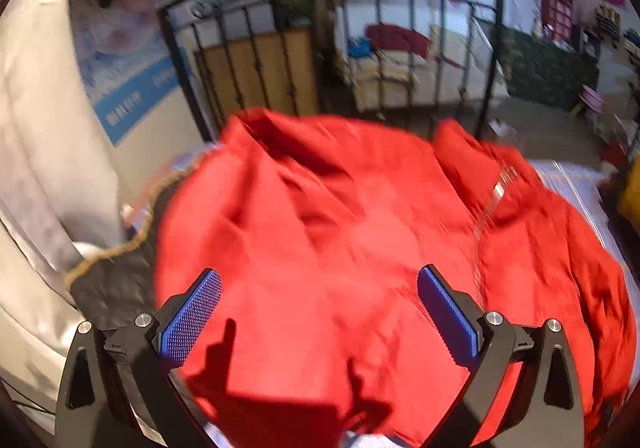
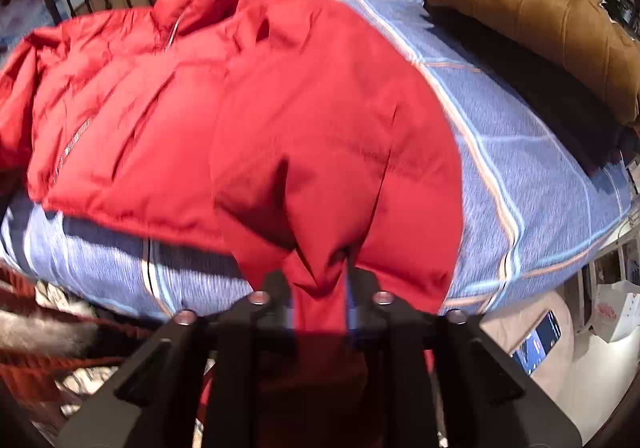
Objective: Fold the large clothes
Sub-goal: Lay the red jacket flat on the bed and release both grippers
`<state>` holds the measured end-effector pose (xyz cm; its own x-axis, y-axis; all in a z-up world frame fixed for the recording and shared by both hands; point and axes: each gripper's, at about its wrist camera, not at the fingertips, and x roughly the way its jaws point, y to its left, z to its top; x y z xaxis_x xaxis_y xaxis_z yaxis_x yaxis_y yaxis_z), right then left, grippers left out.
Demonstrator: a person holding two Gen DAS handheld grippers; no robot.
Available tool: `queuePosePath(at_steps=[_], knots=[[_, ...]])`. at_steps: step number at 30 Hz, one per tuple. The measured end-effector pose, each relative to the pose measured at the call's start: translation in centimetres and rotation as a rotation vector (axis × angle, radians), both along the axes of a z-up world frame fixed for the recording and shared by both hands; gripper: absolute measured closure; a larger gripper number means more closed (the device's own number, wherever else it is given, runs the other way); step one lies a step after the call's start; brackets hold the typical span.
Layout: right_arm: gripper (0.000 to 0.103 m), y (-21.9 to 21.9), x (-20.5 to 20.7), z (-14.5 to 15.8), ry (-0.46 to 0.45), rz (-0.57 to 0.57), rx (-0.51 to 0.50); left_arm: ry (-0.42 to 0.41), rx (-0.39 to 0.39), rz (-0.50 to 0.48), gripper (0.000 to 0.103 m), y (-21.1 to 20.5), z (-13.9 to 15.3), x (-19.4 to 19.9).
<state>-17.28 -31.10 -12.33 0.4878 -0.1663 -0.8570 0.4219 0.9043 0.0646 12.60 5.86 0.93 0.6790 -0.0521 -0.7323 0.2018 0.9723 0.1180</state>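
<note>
Jacket (image 2: pixel 280 107) fabric sits pinched in right claw (image 2: pixel 320 280); left claw (image 1: pixel 320 312) gapes wide above it.

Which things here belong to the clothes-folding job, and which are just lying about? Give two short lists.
Job:
- red jacket
- right tongs, shut on the jacket's edge
- left tongs, open above the jacket
- bed, the folding surface

Lying about:
- brown coat
- phone
- railing
- curtain
</note>
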Motion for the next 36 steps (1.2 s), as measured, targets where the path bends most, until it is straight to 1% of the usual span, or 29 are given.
queuePosePath(at_steps=[1, 3, 4, 6, 7, 8, 10, 12, 13, 15, 16, 17, 18, 19, 20, 21, 22, 23, 24, 25, 26, 28, 29, 30, 31, 32, 34, 36], knots=[[0.094, -1.0, 0.2, 1.0, -0.027, -0.012, -0.004, 0.024, -0.011, -0.014, 0.006, -0.8, -1.1, -0.8], [0.096, -3.6, 0.9, 4.1, -0.096, -0.041, -0.051, 0.071, -0.039, -0.043, 0.006, -2.4, -2.9, -2.3], [0.096, -5.2, 1.3, 5.8, -0.132, -0.059, -0.08, 0.085, -0.044, -0.053, 0.006, -3.2, -3.5, -2.9], [0.099, -8.9, 2.5, 10.1, -0.201, -0.099, -0.171, 0.116, -0.047, -0.084, 0.006, -4.7, -4.6, -4.0], [0.099, -11.2, 3.3, 12.5, -0.234, -0.128, -0.238, 0.127, -0.05, -0.097, 0.006, -5.3, -5.0, -4.6], [0.099, -13.0, 4.0, 14.3, -0.258, -0.146, -0.28, 0.131, -0.052, -0.111, 0.006, -5.6, -5.2, -5.1], [0.1, -17.3, 6.6, 17.2, -0.272, -0.149, -0.335, 0.113, -0.028, -0.129, 0.006, -6.3, -5.4, -6.3], [0.1, -20.9, 9.6, 18.4, -0.268, -0.14, -0.318, 0.097, -0.004, -0.134, 0.006, -6.7, -5.2, -7.1], [0.1, -22.1, 11.4, 18.5, -0.247, -0.13, -0.321, 0.092, 0.004, -0.134, 0.006, -6.7, -5.3, -7.6], [0.1, -24.2, 14.4, 17.8, -0.211, -0.125, -0.323, 0.09, 0.016, -0.131, 0.006, -6.1, -5.1, -8.3], [0.097, -25.4, 15.3, 17.0, -0.201, -0.145, -0.31, 0.09, 0.019, -0.126, 0.006, -5.8, -5.2, -8.6], [0.085, -27.1, 16.1, 15.5, -0.176, -0.192, -0.255, 0.094, 0.024, -0.121, 0.006, -5.5, -5.5, -9.0], [0.057, -28.7, 16.6, 13.8, -0.13, -0.262, -0.182, 0.103, 0.027, -0.12, 0.006, -5.3, -5.8, -9.3], [0.047, -30.1, 16.8, 12.1, -0.078, -0.355, -0.111, 0.118, 0.034, -0.121, 0.006, -5.1, -6.2, -9.5], [0.043, -31.1, 15.9, 10.6, -0.08, -0.449, -0.018, 0.126, 0.044, -0.122, 0.006, -4.9, -6.5, -9.7], [0.042, -31.1, 14.7, 9.8, -0.133, -0.484, 0.061, 0.129, 0.055, -0.12, 0.006, -4.7, -6.7, -9.8], [0.039, -31.1, 13.7, 9.5, -0.17, -0.511, 0.112, 0.134, 0.061, -0.119, 0.006, -4.5, -6.9, -9.8], [0.035, -30.7, 12.2, 9.3, -0.188, -0.548, 0.137, 0.144, 0.066, -0.118, 0.006, -4.3, -7.2, -9.7], [0.035, -30.1, 10.9, 9.5, -0.212, -0.561, 0.136, 0.151, 0.069, -0.115, 0.006, -4.3, -7.5, -9.6], [0.035, -29.1, 9.3, 10.2, -0.257, -0.556, 0.128, 0.157, 0.071, -0.111, 0.006, -4.2, -7.7, -9.3], [0.035, -27.5, 7.4, 11.0, -0.312, -0.532, 0.106, 0.16, 0.071, -0.108, 0.006, -4.2, -7.9, -9.0], [0.032, -24.1, 4.9, 12.2, -0.371, -0.438, 0.077, 0.167, 0.06, -0.106, 0.006, -4.4, -8.2, -8.4], [0.023, -21.8, 4.0, 12.4, -0.388, -0.356, 0.079, 0.172, 0.045, -0.109, 0.006, -4.6, -8.4, -8.0], [0.021, -19.7, 3.5, 12.2, -0.39, -0.276, 0.089, 0.176, 0.035, -0.114, 0.006, -5.0, -8.5, -7.7], [0.021, -17.1, 3.1, 11.4, -0.375, -0.178, 0.112, 0.174, 0.032, -0.12, 0.006, -5.5, -8.6, -7.3], [0.021, -14.8, 3.1, 10.3, -0.342, -0.11, 0.137, 0.164, 0.038, -0.122, 0.006, -5.9, -8.6, -7.1], [0.021, -11.5, 3.5, 7.5, -0.269, -0.028, 0.191, 0.129, 0.053, -0.122, 0.006, -6.6, -8.4, -6.4], [0.021, -8.4, 3.8, 4.8, -0.224, 0.005, 0.247, 0.08, 0.093, -0.097, 0.006, -6.5, -8.2, -5.2]])
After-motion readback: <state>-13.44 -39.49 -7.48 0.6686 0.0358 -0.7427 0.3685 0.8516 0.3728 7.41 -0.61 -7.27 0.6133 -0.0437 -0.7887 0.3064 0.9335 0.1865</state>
